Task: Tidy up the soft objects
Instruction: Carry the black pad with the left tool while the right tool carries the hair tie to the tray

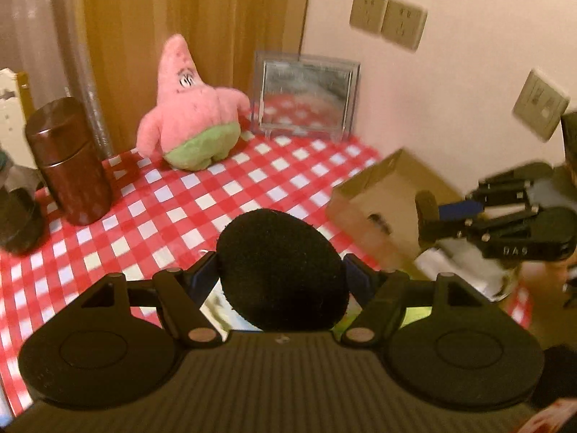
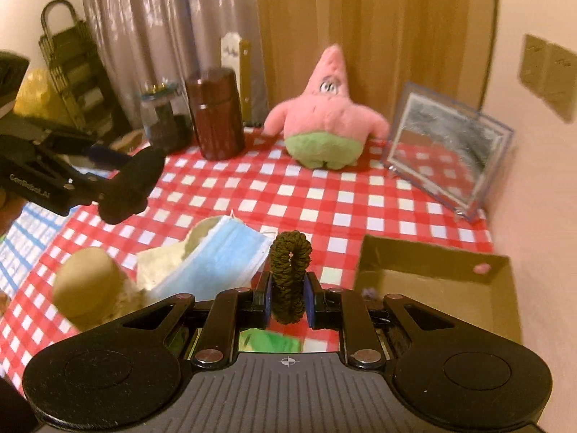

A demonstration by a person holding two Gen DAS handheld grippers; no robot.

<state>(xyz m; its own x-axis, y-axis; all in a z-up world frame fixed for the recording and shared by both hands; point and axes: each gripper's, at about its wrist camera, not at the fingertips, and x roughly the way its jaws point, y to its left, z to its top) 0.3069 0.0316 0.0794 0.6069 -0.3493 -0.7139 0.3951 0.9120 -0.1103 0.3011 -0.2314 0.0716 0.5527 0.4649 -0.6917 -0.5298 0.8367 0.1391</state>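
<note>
My left gripper (image 1: 283, 276) is shut on a round black foam pad (image 1: 283, 267), held above the checked table; it shows at the left of the right wrist view (image 2: 133, 184). My right gripper (image 2: 287, 297) is shut on a dark scrunchie (image 2: 290, 274), upright between the fingers, just left of the open cardboard box (image 2: 432, 288). The box also shows in the left wrist view (image 1: 389, 198), with the right gripper (image 1: 429, 216) beside it. A blue face mask (image 2: 220, 259), a yellow cloth (image 2: 158, 267) and a tan soft lump (image 2: 86, 281) lie left of the right gripper.
A pink star plush (image 1: 191, 108) stands at the back of the red checked tablecloth (image 1: 162, 198), beside a small framed mirror (image 1: 306, 95). A brown canister (image 1: 70, 162) and a dark jar (image 2: 166, 119) stand at the left. Wall with sockets at right.
</note>
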